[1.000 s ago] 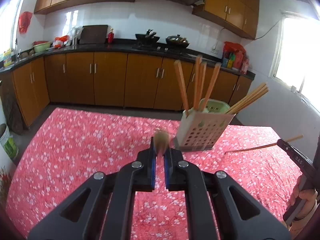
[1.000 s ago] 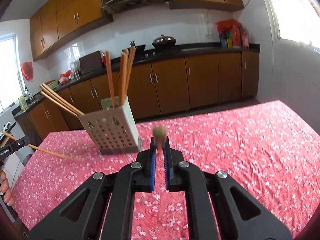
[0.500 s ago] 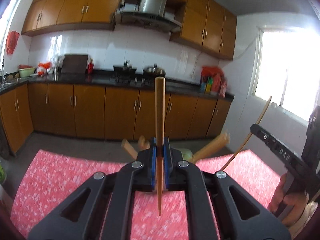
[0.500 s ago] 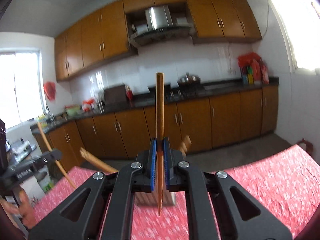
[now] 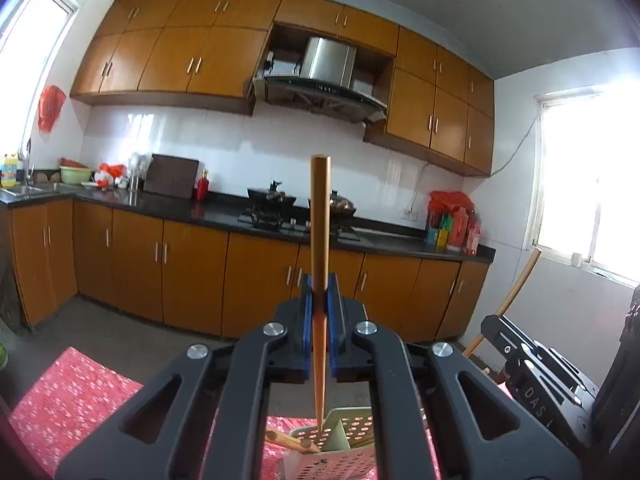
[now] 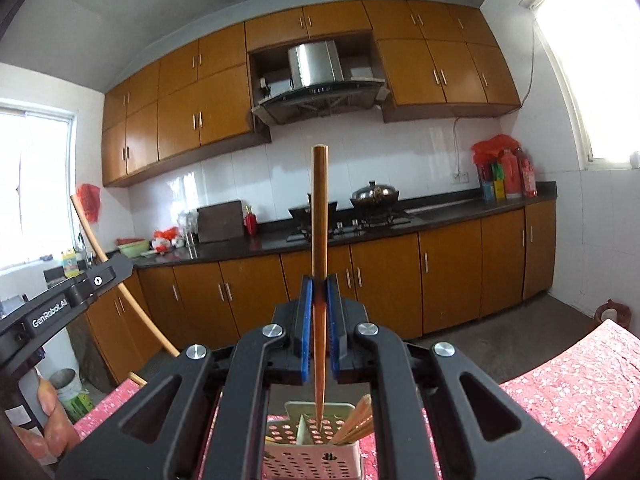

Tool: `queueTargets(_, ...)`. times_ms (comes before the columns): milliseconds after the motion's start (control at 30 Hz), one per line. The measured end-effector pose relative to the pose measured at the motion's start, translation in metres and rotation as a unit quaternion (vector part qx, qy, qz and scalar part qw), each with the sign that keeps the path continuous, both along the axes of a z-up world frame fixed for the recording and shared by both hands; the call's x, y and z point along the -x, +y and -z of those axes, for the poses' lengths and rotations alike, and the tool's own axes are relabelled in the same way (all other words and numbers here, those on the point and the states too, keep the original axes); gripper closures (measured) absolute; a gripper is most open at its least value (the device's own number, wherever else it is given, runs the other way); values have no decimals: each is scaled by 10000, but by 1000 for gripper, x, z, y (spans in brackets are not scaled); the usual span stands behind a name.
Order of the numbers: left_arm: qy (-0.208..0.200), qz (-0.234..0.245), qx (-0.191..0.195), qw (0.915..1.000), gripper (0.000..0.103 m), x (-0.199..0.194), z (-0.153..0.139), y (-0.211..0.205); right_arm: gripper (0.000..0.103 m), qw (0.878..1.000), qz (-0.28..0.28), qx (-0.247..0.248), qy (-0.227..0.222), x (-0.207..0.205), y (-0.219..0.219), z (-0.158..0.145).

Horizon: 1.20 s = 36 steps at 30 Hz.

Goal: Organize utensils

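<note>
My left gripper [image 5: 319, 304] is shut on a wooden chopstick [image 5: 320, 240] held upright, its thin tip just over the perforated utensil holder [image 5: 340, 440] below. My right gripper [image 6: 319, 300] is shut on another upright chopstick [image 6: 319, 224], its tip at the top of the same holder [image 6: 308, 440]. Several chopsticks [image 6: 356, 420] stand in the holder, and some show in the left wrist view [image 5: 292, 442]. The right gripper with its chopstick shows at the right edge of the left view [image 5: 516, 292]; the left one shows at the left of the right view [image 6: 100, 252].
The holder stands on a table with a red flowered cloth [image 6: 580, 392], also in the left view [image 5: 68, 396]. Kitchen cabinets [image 5: 192, 276] and a black counter with a stove [image 5: 272, 216] lie beyond. The person's hand [image 6: 44, 420] holds the left gripper.
Both grippers have tilted up from looking down at the table, and come over the holder. Each chopstick now stands vertical with its tip at the holder's top.
</note>
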State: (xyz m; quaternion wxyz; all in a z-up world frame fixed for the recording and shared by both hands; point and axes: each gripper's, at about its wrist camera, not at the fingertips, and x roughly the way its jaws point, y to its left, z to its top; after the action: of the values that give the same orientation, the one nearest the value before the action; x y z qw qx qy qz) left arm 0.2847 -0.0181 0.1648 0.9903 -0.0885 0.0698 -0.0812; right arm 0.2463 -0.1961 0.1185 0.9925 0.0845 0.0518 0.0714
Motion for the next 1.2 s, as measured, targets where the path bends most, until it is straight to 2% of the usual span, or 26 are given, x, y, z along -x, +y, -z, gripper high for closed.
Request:
queueTargets(100, 247, 87, -42, 9996, 95, -11, 12, -4, 95, 9999, -76, 75, 125, -2, 2, 6)
queueTargets(133, 315, 56, -43, 9995, 89, -13, 15, -4, 95, 9997, -128, 108, 167, -1, 2, 7)
queueTargets(167, 345, 42, -34, 9994, 76, -14, 18, -1, 92, 9996, -148, 138, 175, 1, 2, 8)
queueTargets(233, 381, -81, 24, 9992, 57, -12, 18, 5, 68, 9997, -129, 181, 136, 6, 2, 6)
queueTargets(267, 376, -124, 43, 9992, 57, -10, 17, 8, 50, 9998, -101, 171, 80, 10, 1, 4)
queueTargets(333, 381, -178, 37, 9991, 56, -4, 15, 16, 49, 9998, -62, 180, -19, 19, -3, -1)
queueTargets(400, 344, -255, 27, 9991, 49, 6, 10, 26, 48, 9998, -37, 184, -47, 28, -8, -6)
queueTargets(467, 289, -329, 10, 9990, 37, 18, 7, 36, 45, 9998, 10, 193, -81, 38, -14, -10)
queueTargets(500, 232, -352, -4, 9991, 33, 29, 6, 43, 40, 9997, 47, 203, -87, 45, -17, -11)
queueTargets(533, 211, -389, -48, 9990, 24, 39, 6, 49, 37, 9997, 74, 211, -105, 53, -20, -12)
queueTargets(633, 85, -432, -237, 9987, 4, 70, 9, 60, 13, 9992, 182, 297, -179, 78, -26, -13)
queueTargets(667, 37, -463, -332, 9984, 4, 81, 10, 62, 2, 9990, 210, 341, -200, 87, -25, -12)
queueTargets(733, 15, -466, -582, 9972, 4, 108, 17, 64, 2, 9982, 279, 498, -200, 106, -24, -7)
queueTargets(967, 234, -544, -1248, 9904, 4, 182, 62, 52, 2, 9932, 768, 815, 309, 152, -12, 22)
queueTargets(1100, 285, -622, -1201, 9904, 4, 212, 92, 50, 2, 9916, 936, 768, 459, 170, -7, 41)
queueTargets(1200, 550, -520, -1100, 9911, 4, 221, 110, 51, 2, 9916, 894, 689, 627, 180, -6, 57)
